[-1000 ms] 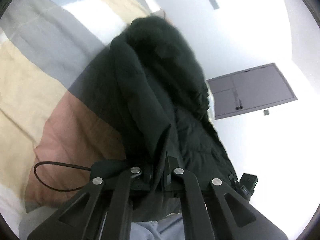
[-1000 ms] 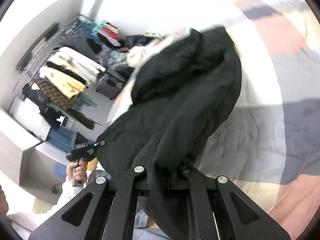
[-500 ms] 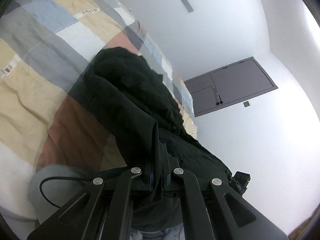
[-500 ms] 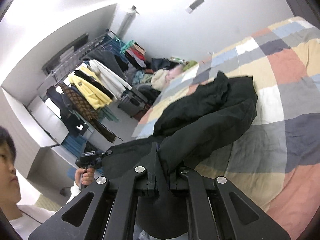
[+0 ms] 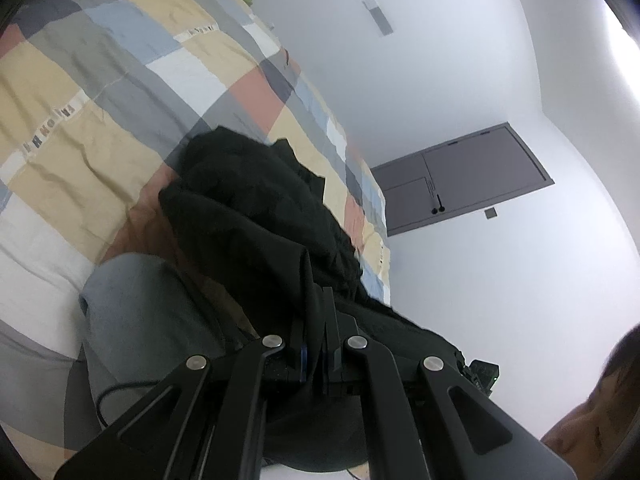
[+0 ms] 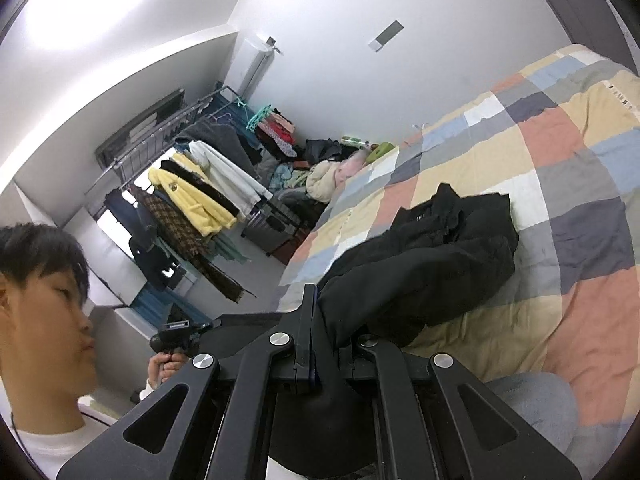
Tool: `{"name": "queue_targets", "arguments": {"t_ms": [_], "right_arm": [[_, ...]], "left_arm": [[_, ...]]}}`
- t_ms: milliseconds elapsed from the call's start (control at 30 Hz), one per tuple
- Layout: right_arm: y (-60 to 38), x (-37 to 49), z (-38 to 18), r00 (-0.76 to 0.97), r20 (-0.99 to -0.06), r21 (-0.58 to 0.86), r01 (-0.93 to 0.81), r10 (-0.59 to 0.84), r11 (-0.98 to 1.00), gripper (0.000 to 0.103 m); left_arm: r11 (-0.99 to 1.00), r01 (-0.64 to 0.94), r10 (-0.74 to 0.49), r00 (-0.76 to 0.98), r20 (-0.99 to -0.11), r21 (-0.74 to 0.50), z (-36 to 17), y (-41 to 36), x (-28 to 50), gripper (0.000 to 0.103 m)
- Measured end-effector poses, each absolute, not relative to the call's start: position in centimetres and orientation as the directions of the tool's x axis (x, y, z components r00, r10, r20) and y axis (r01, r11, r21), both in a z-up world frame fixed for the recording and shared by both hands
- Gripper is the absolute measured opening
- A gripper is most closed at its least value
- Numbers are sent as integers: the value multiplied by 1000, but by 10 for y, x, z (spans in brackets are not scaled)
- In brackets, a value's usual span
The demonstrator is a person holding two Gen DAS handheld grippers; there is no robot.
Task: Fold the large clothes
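A large black coat [image 5: 256, 216] [image 6: 432, 264] lies partly on a patchwork bed [image 5: 100, 92] [image 6: 580, 168], its near hem pulled up off the cover. My left gripper [image 5: 318, 320] is shut on the black fabric, which bunches around its fingers. My right gripper [image 6: 320, 320] is shut on another part of the same hem; cloth hangs below its fingers. The coat's far end with collar still rests on the quilt. In the right wrist view the person's hand holds the left gripper's handle [image 6: 176, 334] at lower left.
A grey-clad knee [image 5: 152, 320] [image 6: 532, 400] presses against the bed's near edge. A clothes rack [image 6: 192, 184] with hanging garments and a pile of clothes [image 6: 332, 168] stand across the room. A grey door [image 5: 460, 176] is on the far wall.
Both grippers rose and pulled back from the bed, dragging the coat's near edge with them. The coat stretched out and more of the quilt and room came into view.
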State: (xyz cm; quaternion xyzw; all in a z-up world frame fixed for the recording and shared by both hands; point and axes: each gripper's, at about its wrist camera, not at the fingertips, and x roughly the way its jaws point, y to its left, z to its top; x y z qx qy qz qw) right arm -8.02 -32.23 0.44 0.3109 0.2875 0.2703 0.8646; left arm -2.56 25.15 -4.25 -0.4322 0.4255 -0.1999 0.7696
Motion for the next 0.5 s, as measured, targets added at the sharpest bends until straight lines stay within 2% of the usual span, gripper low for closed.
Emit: {"name": "queue_targets", "arguments": {"t_ms": [300, 500], "right_arm": [[-354, 11, -4, 689, -321, 770, -210, 649, 603, 4], [-376, 91, -18, 693, -369, 813, -81, 619, 576, 4]], "left_arm": [[559, -92, -655, 561, -506, -824, -31, 260, 62, 2], [590, -174, -595, 566, -570, -788, -34, 259, 139, 3]]}}
